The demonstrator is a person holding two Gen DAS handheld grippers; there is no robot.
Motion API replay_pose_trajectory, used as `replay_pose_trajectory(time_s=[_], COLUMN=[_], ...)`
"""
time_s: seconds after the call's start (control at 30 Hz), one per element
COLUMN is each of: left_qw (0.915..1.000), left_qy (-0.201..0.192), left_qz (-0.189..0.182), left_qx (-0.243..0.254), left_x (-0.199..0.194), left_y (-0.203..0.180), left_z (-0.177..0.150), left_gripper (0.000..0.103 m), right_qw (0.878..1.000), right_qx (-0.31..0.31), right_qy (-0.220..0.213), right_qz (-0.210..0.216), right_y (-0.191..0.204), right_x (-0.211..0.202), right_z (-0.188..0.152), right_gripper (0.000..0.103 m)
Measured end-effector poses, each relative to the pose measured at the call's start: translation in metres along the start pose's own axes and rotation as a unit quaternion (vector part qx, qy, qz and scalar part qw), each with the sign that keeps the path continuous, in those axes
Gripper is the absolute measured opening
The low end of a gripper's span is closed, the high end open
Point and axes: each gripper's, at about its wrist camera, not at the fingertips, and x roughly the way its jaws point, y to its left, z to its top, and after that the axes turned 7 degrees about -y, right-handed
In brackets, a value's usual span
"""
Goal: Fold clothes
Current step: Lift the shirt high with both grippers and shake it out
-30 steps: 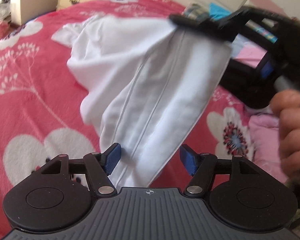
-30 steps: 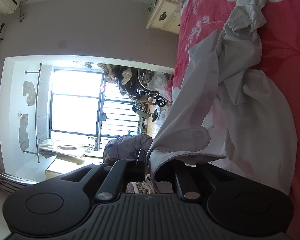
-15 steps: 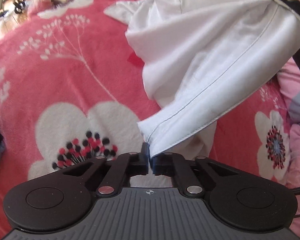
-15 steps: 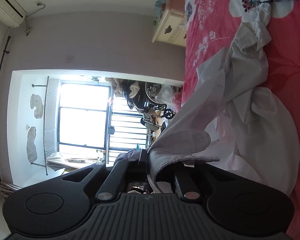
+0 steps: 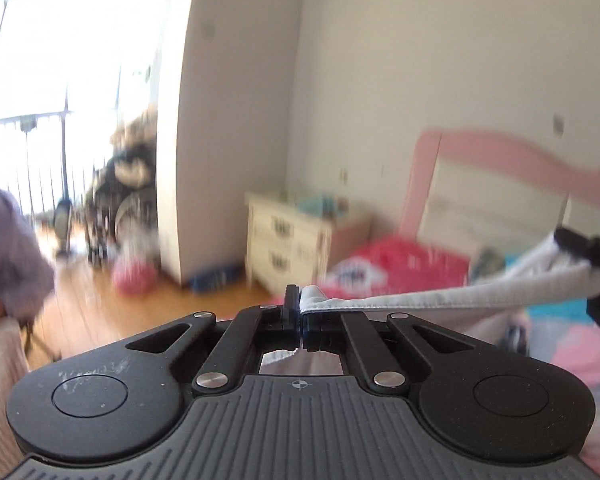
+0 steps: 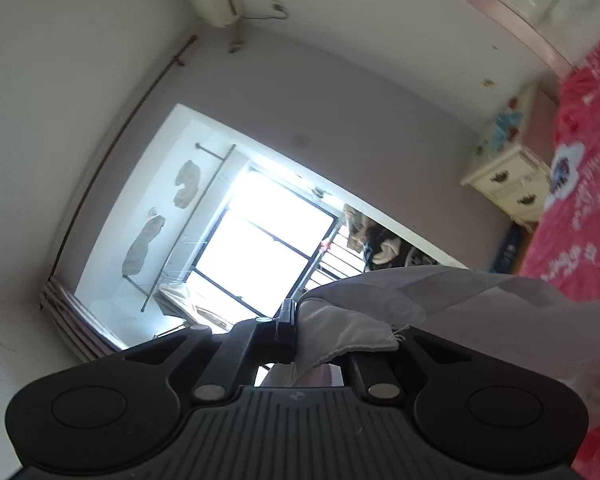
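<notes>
Both grippers, left gripper [image 5: 300, 312] and right gripper [image 6: 294, 322], are clamping the white garment [image 5: 440, 300]; keep the hem running taut toward 3 o'clock.

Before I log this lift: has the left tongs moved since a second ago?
Yes. The left tongs, shut on the white garment, rose: the red bedspread filled its view earlier and now sits low.

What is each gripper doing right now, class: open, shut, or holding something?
Left gripper: shut on the hem of the white garment.
Right gripper: shut on another edge of the white garment.
</notes>
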Motion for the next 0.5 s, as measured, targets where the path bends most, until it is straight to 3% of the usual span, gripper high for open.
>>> replay_pose_trajectory(time_s=[0.2, 0.5], left_qw=[0.9914, 0.97], left_qy=[-0.129, -0.238], left_qz=[-0.019, -0.035], left_qx=[0.015, 0.035], left_x=[-0.05, -0.11], left_y=[-0.011, -0.036], left_z=[0.082, 0.128], left_gripper=[0.0, 0.0], right_qw=[0.996, 0.989], right_qx=[-0.061, -0.085], right_qy=[-0.032, -0.043], right_qz=[0.059, 0.11], right_y=[0.088, 0.156], right_x=[-0.029, -0.07], right_z=[0.019, 0.022], right_gripper=[0.006, 0.006])
